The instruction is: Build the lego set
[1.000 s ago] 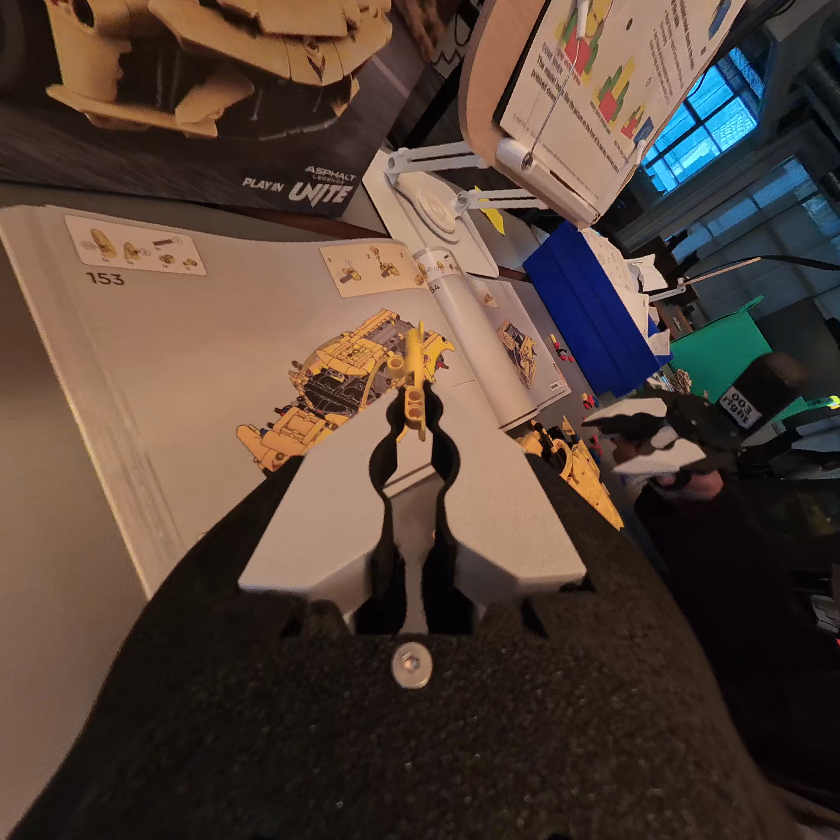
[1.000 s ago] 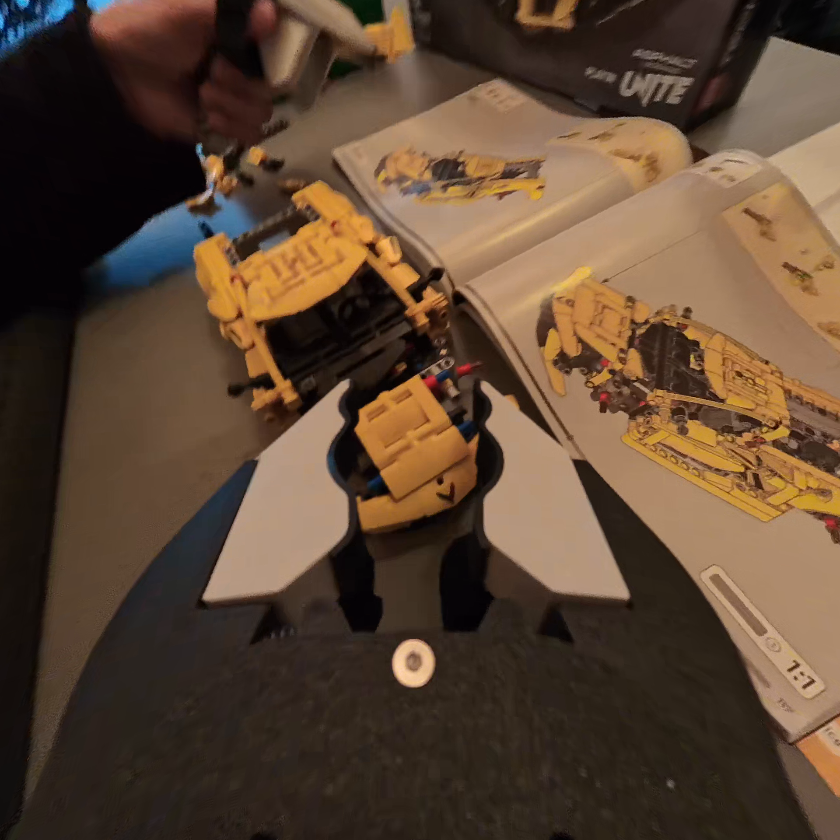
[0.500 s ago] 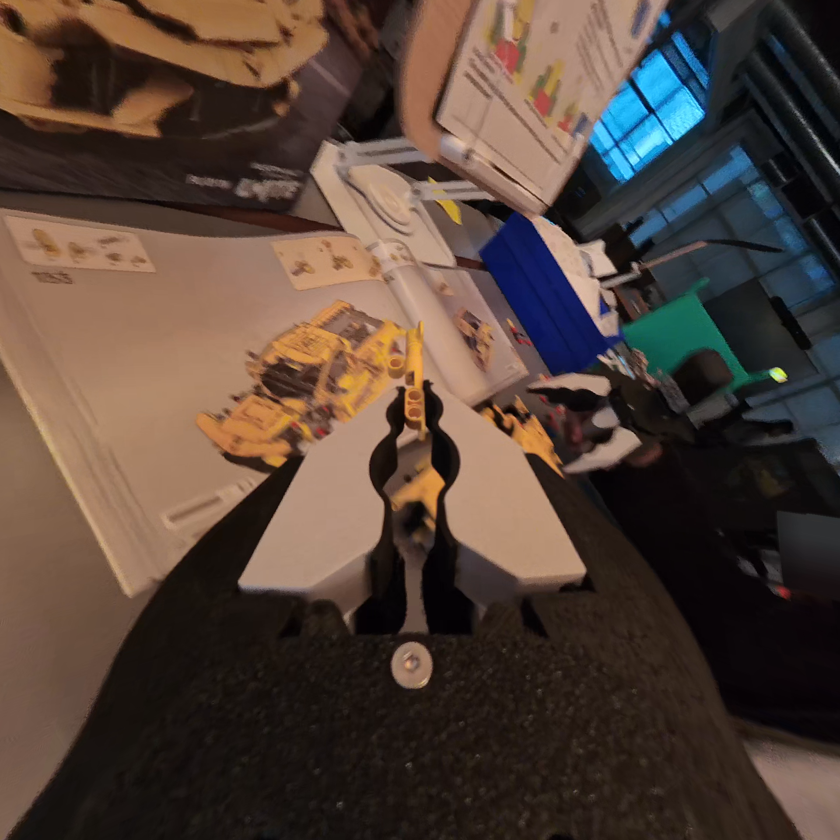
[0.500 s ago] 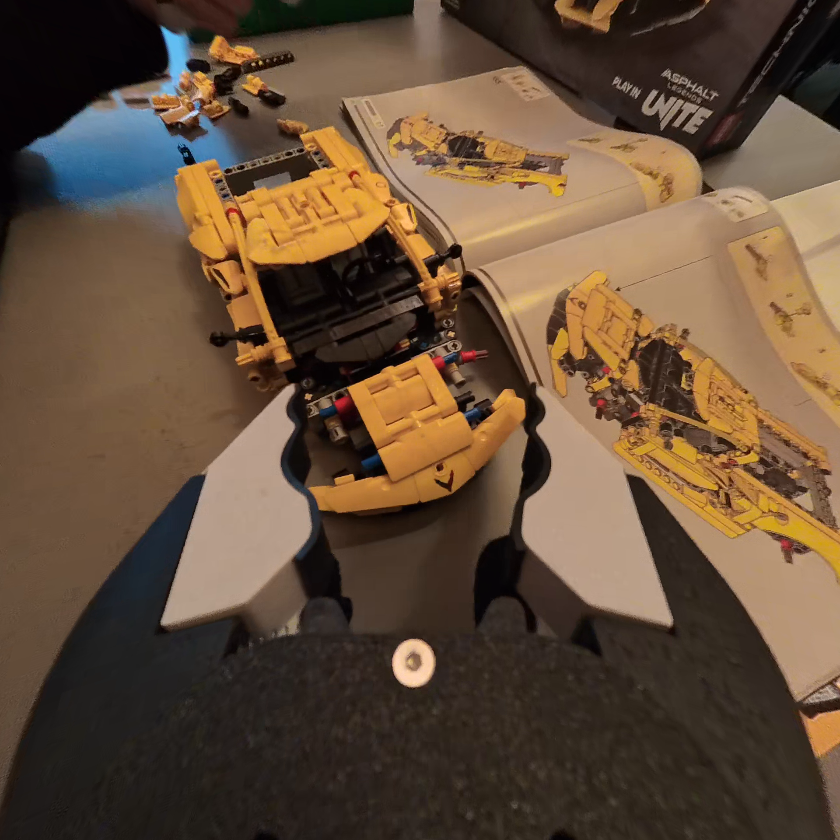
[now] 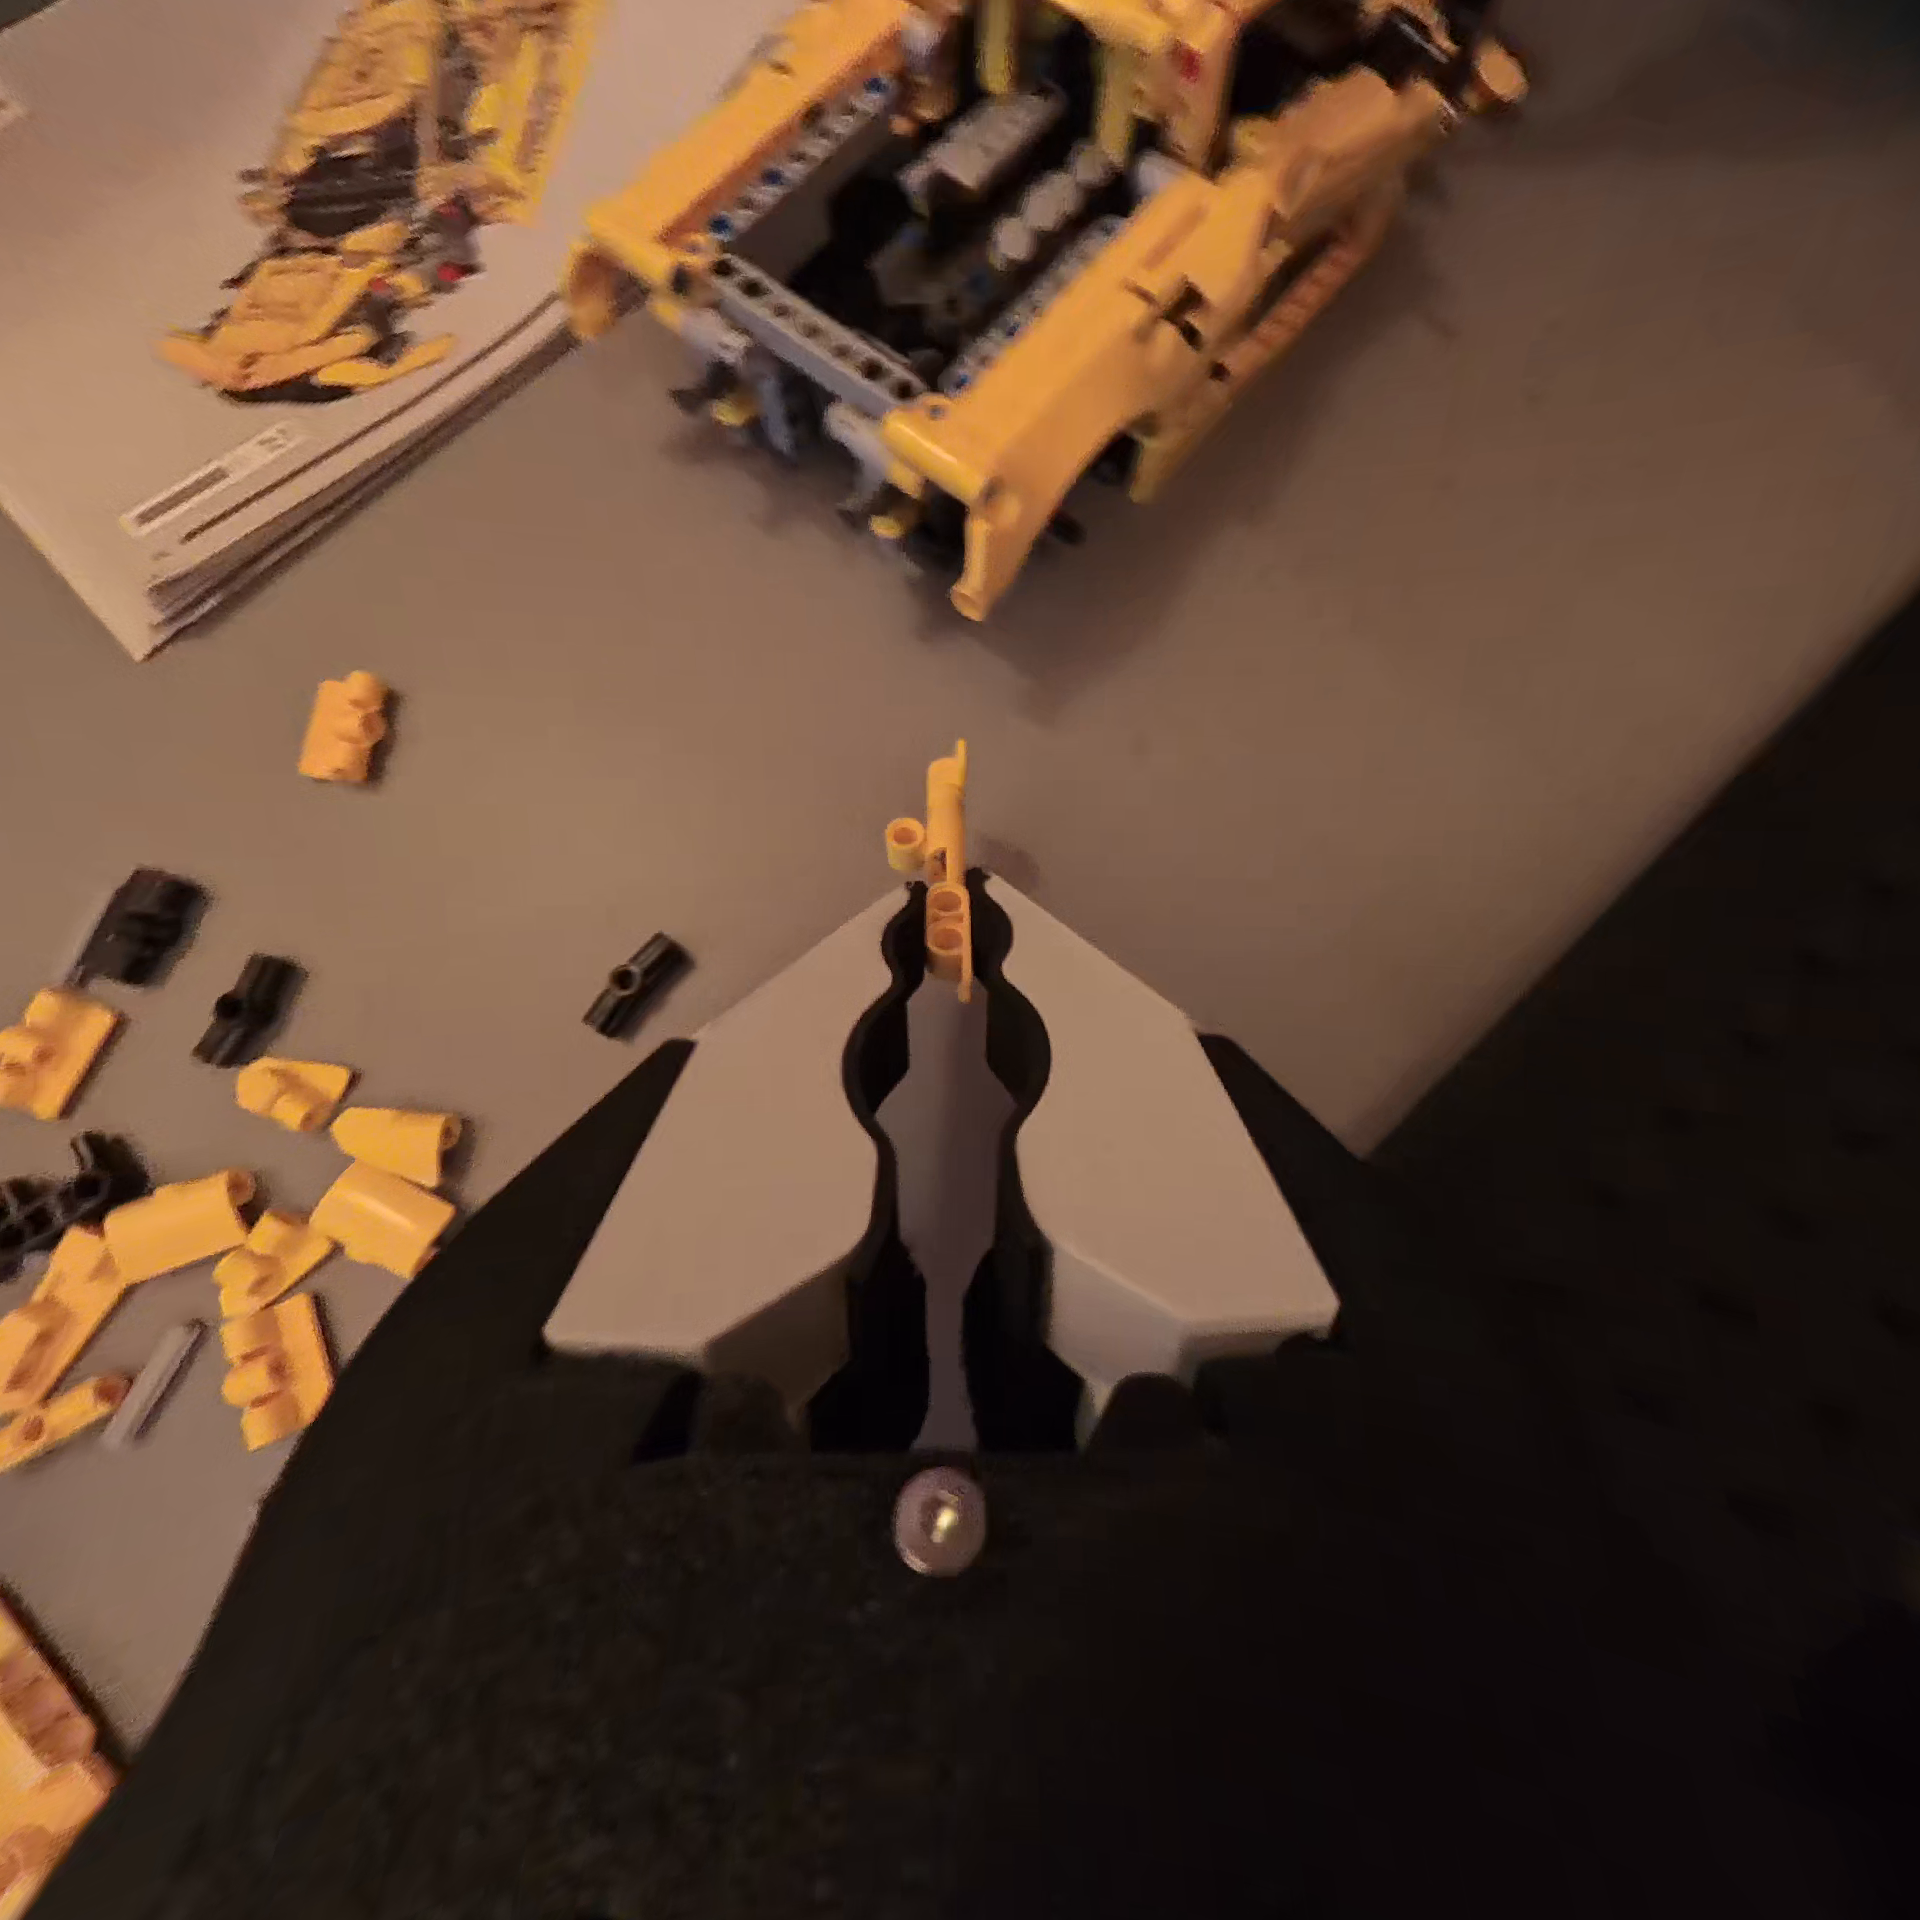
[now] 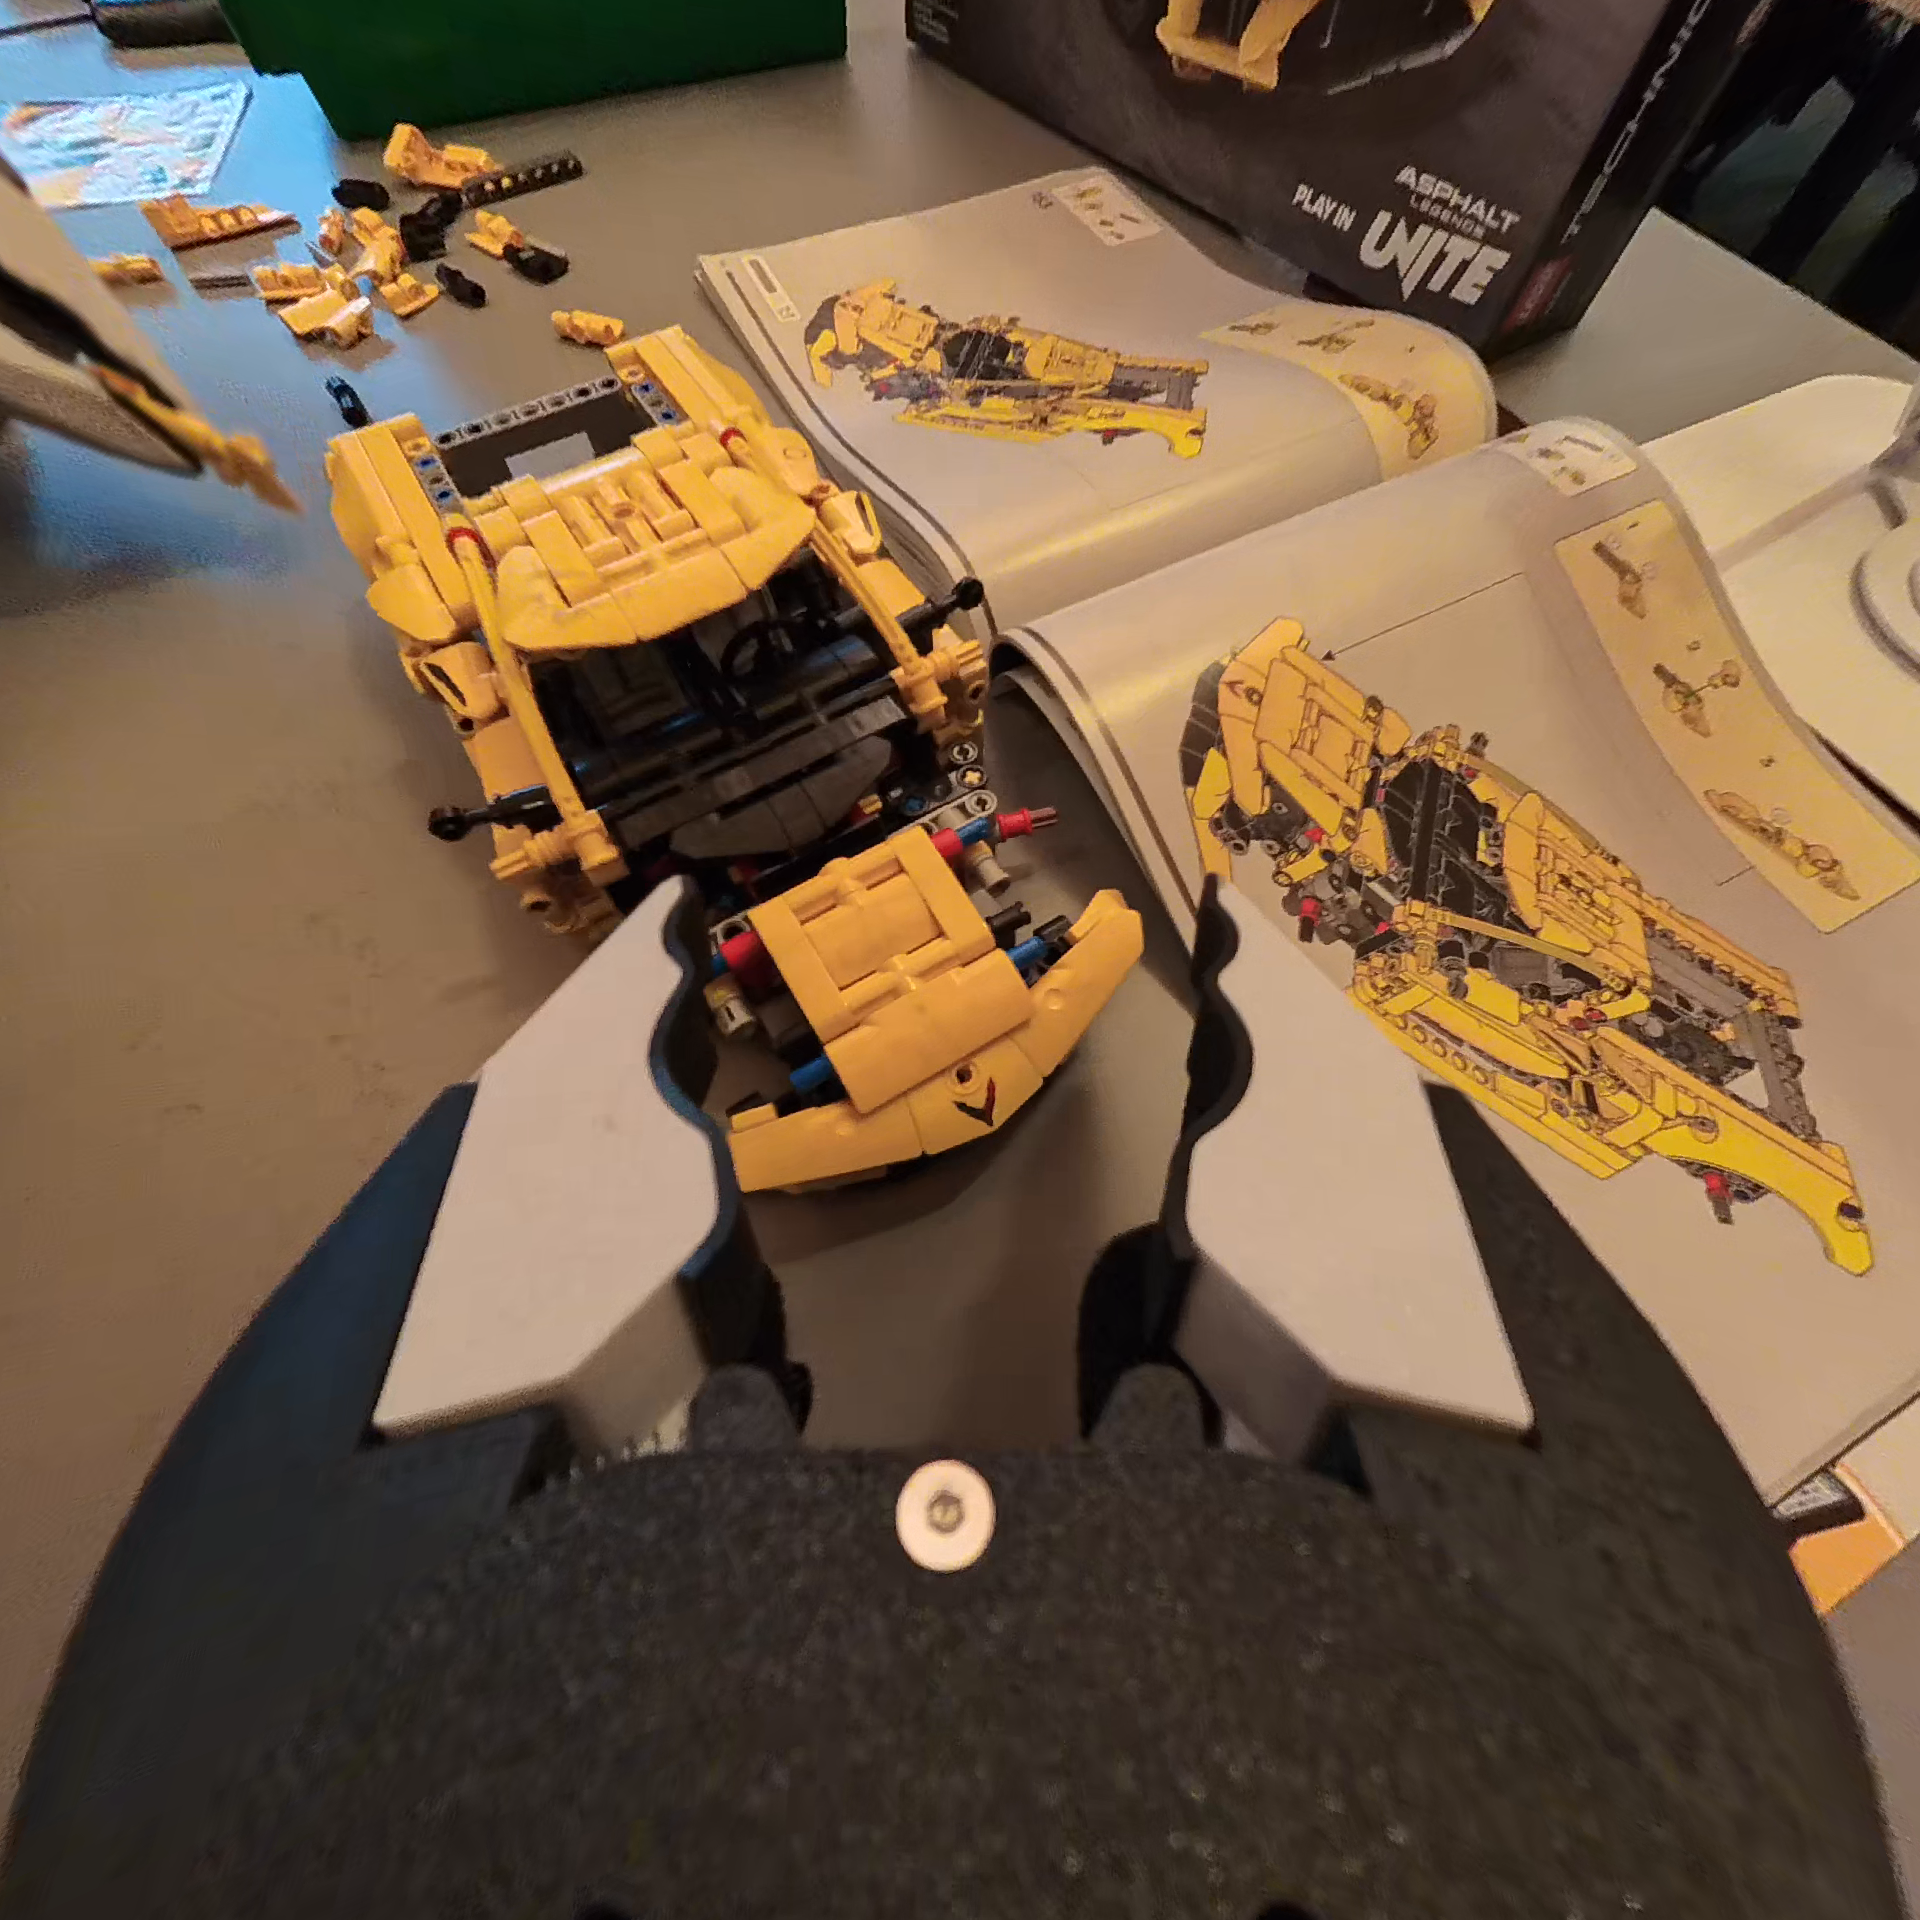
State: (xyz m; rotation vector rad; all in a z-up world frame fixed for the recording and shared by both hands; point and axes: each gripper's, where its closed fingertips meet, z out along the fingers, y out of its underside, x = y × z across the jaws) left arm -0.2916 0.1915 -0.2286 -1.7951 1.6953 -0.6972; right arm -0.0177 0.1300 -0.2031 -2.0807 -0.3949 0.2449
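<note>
Left wrist view: left gripper clenched on a thin yellow piece, above the table, short of the car model.
Right wrist view: right gripper released, straddling the model's nose. Step judged: fitting; next needs aligning pins.

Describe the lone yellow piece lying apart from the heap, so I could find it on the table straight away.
Start at the open instruction booklet left of the yellow car model. Just below the booklet's near corner, one stubby yellow piece lies alone on the grey table. Unlike the heaped loose pieces further down, nothing touches it.
</note>
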